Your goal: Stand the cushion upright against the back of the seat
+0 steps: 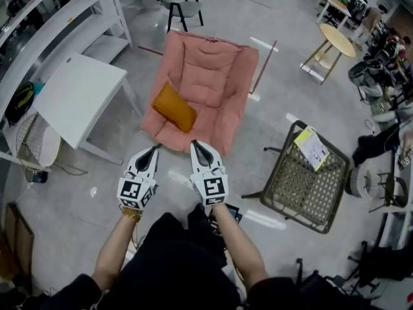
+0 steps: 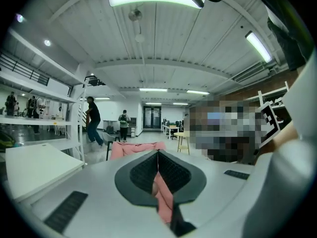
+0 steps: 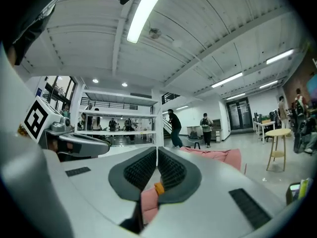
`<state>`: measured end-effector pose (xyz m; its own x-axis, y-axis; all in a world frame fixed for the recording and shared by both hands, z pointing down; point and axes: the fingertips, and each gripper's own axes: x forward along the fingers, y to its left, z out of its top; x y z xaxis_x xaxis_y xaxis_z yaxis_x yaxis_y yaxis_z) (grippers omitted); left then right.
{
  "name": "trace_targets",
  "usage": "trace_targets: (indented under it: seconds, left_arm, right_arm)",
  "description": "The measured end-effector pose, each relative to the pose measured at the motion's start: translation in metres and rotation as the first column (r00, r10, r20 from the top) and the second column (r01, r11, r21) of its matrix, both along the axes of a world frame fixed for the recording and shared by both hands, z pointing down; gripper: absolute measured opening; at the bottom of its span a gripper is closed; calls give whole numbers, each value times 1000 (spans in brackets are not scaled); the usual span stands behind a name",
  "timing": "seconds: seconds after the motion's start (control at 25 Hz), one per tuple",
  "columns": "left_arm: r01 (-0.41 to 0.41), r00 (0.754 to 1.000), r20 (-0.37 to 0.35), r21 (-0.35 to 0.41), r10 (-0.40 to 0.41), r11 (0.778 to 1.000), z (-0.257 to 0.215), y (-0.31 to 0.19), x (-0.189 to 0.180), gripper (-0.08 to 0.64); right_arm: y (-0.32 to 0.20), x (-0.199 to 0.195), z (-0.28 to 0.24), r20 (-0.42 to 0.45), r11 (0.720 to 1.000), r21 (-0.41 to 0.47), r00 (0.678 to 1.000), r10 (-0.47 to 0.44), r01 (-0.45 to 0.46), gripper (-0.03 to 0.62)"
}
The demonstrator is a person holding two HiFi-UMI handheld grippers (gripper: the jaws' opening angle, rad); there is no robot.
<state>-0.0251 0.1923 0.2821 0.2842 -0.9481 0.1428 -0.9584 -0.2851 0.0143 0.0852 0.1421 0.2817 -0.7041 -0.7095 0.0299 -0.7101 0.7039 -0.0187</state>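
A pink padded floor seat [image 1: 210, 70] lies on the grey floor ahead, its back reclined away from me. An orange cushion [image 1: 173, 107] lies flat on the left of the seat. My left gripper [image 1: 155, 148] and right gripper [image 1: 193, 144] hover side by side just short of the seat's front edge, both shut and empty. In the left gripper view the jaws [image 2: 158, 155] meet, with the pink seat [image 2: 131, 149] beyond. In the right gripper view the closed jaws [image 3: 157, 152] frame a sliver of the orange cushion [image 3: 158, 188] and the pink seat [image 3: 218, 156].
A white table [image 1: 80, 95] stands to the left of the seat, with shelving [image 1: 58, 11] behind it. A woven chair [image 1: 303, 179] holding a yellow booklet [image 1: 313, 147] stands to the right. A round wooden table [image 1: 337, 39] and a dark-legged chair [image 1: 184, 8] stand farther back.
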Motion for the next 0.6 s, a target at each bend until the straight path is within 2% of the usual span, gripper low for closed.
trace_targets:
  seconds: [0.28, 0.44, 0.6]
  left_arm:
    - [13, 1000, 1, -31, -13, 999, 24, -48, -17, 12]
    - [-40, 999, -7, -36, 40, 999, 45, -72, -32, 14]
    - [-65, 997, -49, -46, 63, 997, 36, -117, -78, 14]
  right_arm:
    - [-44, -20, 25, -26, 999, -12, 999, -30, 30, 17]
    - [-73, -45, 49, -87, 999, -48, 996, -19, 14, 17]
    - [-112, -88, 30, -121, 997, -63, 992, 26, -34, 17]
